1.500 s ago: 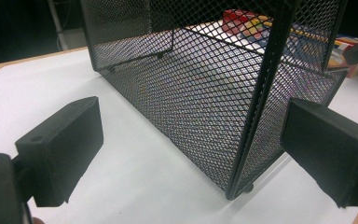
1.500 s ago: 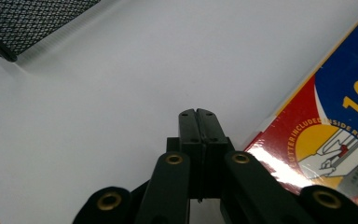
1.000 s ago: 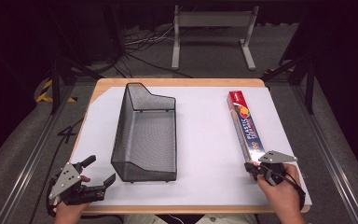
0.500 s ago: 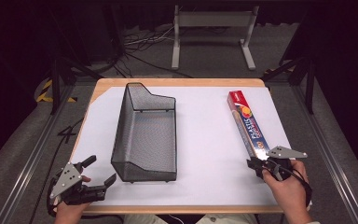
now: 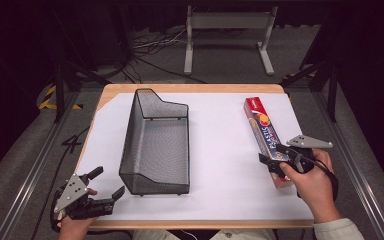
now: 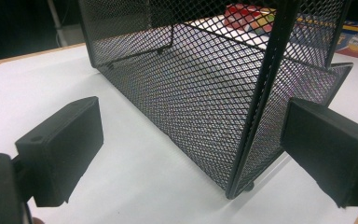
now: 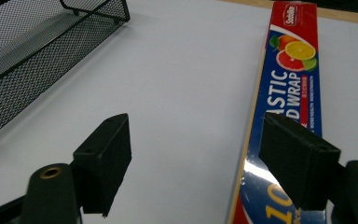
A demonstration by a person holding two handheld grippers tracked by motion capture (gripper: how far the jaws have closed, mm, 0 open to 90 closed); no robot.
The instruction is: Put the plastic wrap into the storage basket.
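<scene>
- On white table (image 5: 220, 150), L side: black mesh basket (image 5: 155, 145), upright.
- R side: plastic wrap box (image 5: 266, 135), lying flat.
- Right gripper (image 5: 271, 163) at box's near end, jaws spread, w/ one jaw over box.
- Left gripper (image 5: 107, 184) near basket's front corner, jaws spread, nothing betw.

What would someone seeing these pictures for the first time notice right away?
Probably the tall black wire mesh basket standing left of centre on the white table cover, its long axis running away from the person. Next, the bright red and blue plastic wrap box lying along the right side, with the open right claw at its near end. The left claw, also open, sits by the basket's near left corner.
</scene>
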